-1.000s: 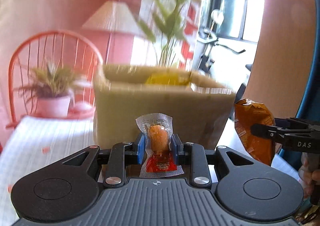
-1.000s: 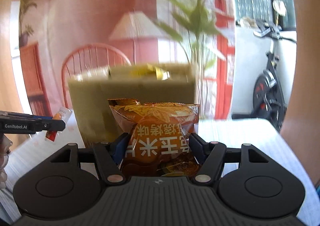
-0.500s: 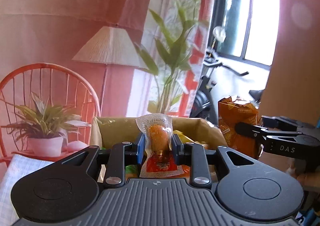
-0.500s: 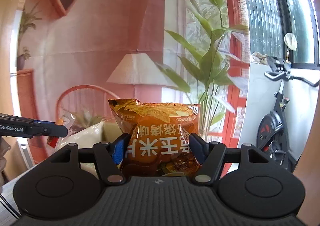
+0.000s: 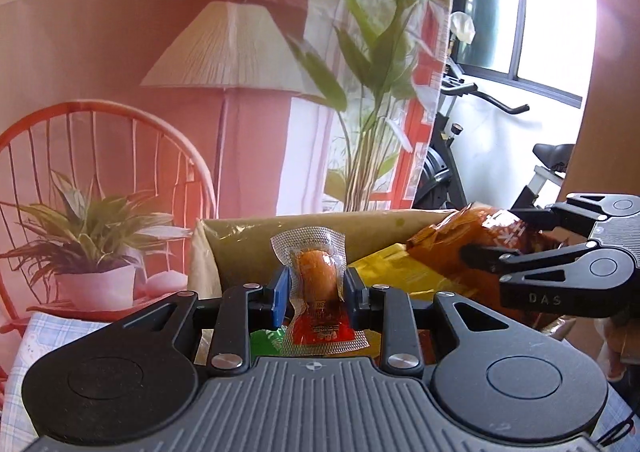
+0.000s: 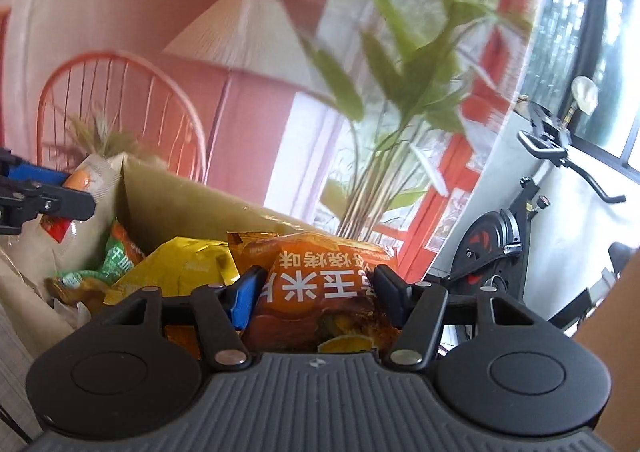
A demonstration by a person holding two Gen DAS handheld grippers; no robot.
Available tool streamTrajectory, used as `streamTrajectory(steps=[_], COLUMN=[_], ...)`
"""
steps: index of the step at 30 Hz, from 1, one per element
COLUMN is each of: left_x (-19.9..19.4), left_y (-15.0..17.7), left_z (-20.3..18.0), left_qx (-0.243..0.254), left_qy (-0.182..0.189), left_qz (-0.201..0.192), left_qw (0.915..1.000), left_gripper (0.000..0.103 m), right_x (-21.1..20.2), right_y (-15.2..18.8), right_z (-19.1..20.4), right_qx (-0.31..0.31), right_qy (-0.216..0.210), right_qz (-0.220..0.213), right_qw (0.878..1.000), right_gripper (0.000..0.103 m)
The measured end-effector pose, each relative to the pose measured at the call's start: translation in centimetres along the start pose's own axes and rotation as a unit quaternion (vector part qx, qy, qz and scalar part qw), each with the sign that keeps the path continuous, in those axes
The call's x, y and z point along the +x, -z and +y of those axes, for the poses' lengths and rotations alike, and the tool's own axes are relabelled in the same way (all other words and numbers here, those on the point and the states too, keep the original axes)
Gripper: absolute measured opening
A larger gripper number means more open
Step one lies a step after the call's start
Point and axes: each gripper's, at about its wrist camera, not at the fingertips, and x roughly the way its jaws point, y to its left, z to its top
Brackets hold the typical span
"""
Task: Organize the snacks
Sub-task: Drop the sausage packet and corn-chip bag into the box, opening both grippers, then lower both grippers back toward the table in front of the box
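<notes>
My left gripper [image 5: 316, 288] is shut on a small clear packet [image 5: 308, 248] with an orange snack and a red label, held upright over the near edge of an open cardboard box [image 5: 248, 248]. At the right of the left wrist view, my right gripper [image 5: 490, 234] holds an orange snack bag [image 5: 448, 240] tilted over the box. In the right wrist view the gripper [image 6: 316, 284] is closing its jaws, with the pads pressing on the orange bag [image 6: 328, 264]. A yellow bag [image 6: 188, 268] and a green packet [image 6: 120, 256] lie inside the box [image 6: 168, 191].
A potted plant [image 5: 92, 252] stands in front of an orange wire chair [image 5: 120, 123] left of the box. A floor lamp [image 5: 236, 47] and a tall leafy plant [image 5: 372, 71] stand behind it. An exercise bike [image 6: 520, 219] is at the right. A checked cloth [image 5: 48, 332] covers the table.
Both grippers rose and moved forward, from in front of the box wall to above its opening. The right gripper rolled, so the orange bag now tilts. Both still hold their snacks.
</notes>
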Motion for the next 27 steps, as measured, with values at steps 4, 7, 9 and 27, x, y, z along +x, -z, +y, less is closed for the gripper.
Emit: streamTrajectory(steps=[4, 7, 9, 27], left_x=[0.3, 0.6, 0.7, -4.0], left_y=[0.2, 0.5, 0.6, 2.3], left_z=[0.6, 0.6, 0.7, 0.1], left_qx=[-0.007, -0.003, -0.002, 0.004], left_qy=[0.003, 0.003, 0.002, 0.027], left_qz=[0.005, 0.01, 0.012, -0.029], left_qw=[1.0, 0.9999, 0.9999, 0.9992], left_gripper=[0.032, 0.032, 0.033, 0.065], right_x=[1.0, 2.2, 3.0, -3.2], right_y=[-0.9, -1.2, -1.4, 1.5], right_z=[1.6, 2.3, 1.9, -1.8], right_qx=[0.023, 0.049, 0.08, 0.161], right_qy=[-0.047, -0.064, -0.073, -0.078], right_qz=[0.027, 0.037, 0.036, -0.06], right_qw=[0.998, 0.996, 0.993, 0.982], right_gripper=[0.061, 0.061, 0.061, 0.09])
